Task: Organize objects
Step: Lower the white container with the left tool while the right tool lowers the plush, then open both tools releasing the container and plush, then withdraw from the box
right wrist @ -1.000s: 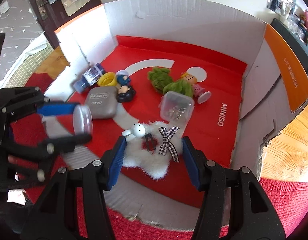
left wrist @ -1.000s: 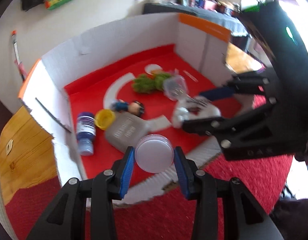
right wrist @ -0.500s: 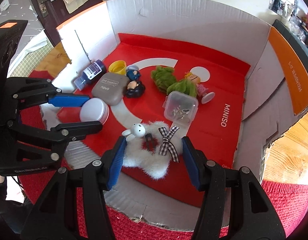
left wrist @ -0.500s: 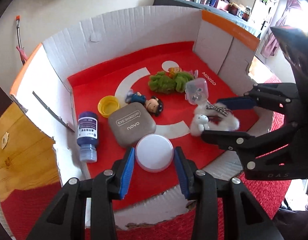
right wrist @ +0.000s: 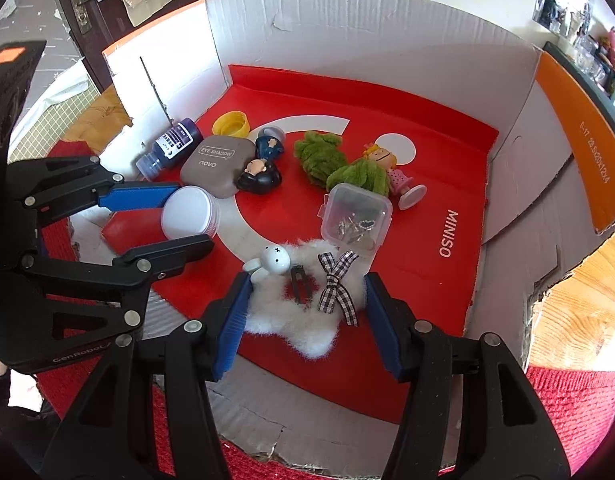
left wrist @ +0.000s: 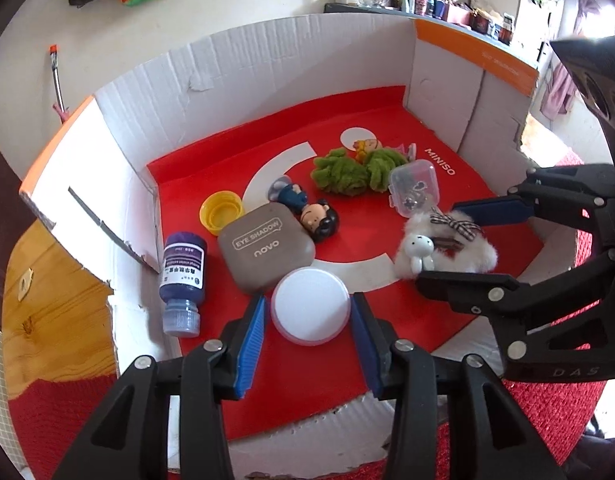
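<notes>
My left gripper (left wrist: 306,312) is shut on a round white jar (left wrist: 309,306), low over the red floor of the cardboard box (left wrist: 291,52) near its front left; the jar also shows in the right wrist view (right wrist: 190,212). My right gripper (right wrist: 305,298) is shut on a fluffy white hair clip (right wrist: 303,308) with a bunny and a checked bow, at the box front; it also shows in the left wrist view (left wrist: 447,246).
In the box lie a grey eye shadow case (left wrist: 267,246), a blue bottle (left wrist: 183,276), a yellow cap (left wrist: 221,212), a boy figure (left wrist: 309,210), green fluffy pieces (left wrist: 349,172), a clear small box (left wrist: 415,192) and a girl figure (right wrist: 391,172). Red knit cloth (left wrist: 547,420) surrounds the box.
Both grippers moved forward and down into the box with their loads. The jar now sits close beside the eye shadow case; the hair clip is next to the clear small box.
</notes>
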Tool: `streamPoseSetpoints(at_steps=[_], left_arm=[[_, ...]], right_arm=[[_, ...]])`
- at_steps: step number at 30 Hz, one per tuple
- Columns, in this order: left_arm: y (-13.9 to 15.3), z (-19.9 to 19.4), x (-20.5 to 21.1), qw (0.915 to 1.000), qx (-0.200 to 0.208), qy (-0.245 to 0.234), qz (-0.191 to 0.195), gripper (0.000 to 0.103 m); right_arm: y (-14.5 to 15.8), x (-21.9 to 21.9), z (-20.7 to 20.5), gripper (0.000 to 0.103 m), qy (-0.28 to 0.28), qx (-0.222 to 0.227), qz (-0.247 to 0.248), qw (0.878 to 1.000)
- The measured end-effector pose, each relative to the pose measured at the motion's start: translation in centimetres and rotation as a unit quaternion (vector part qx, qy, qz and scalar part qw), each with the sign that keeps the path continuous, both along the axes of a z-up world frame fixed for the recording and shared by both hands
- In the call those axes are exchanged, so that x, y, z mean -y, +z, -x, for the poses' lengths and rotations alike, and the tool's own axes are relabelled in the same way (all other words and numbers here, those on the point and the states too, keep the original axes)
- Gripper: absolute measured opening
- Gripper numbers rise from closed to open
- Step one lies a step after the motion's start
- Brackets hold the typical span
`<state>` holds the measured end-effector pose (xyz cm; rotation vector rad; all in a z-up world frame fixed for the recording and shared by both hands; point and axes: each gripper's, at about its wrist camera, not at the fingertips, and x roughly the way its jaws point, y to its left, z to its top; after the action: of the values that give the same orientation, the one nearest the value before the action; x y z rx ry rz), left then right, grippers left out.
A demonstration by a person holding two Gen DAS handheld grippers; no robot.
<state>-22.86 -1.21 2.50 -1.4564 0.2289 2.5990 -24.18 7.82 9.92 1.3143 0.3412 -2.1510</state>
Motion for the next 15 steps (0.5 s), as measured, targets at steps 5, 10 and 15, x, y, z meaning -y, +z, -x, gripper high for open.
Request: streamPoseSetpoints(at_steps=[5,10,15], left_arm=[[0.1,-0.3,0.4,1.0000,-0.002,0.006,-0.003,0.053],[0.1,-0.3,0.5,0.9999,-0.005,0.010,-0.002,0.056],[0.3,-0.8,1.1,0.9998,-0.007,0.015,-0.009,0.058]], right_arm=[[0.0,-0.1,0.1,0.056,-0.001,0.000,0.004,1.000],[-0.1,-0.1,0.0,0.060,0.000,0.002,0.011,1.000],[0.1,-0.4,-0.5,0.064,0.002,-0.001,0.013,1.000]])
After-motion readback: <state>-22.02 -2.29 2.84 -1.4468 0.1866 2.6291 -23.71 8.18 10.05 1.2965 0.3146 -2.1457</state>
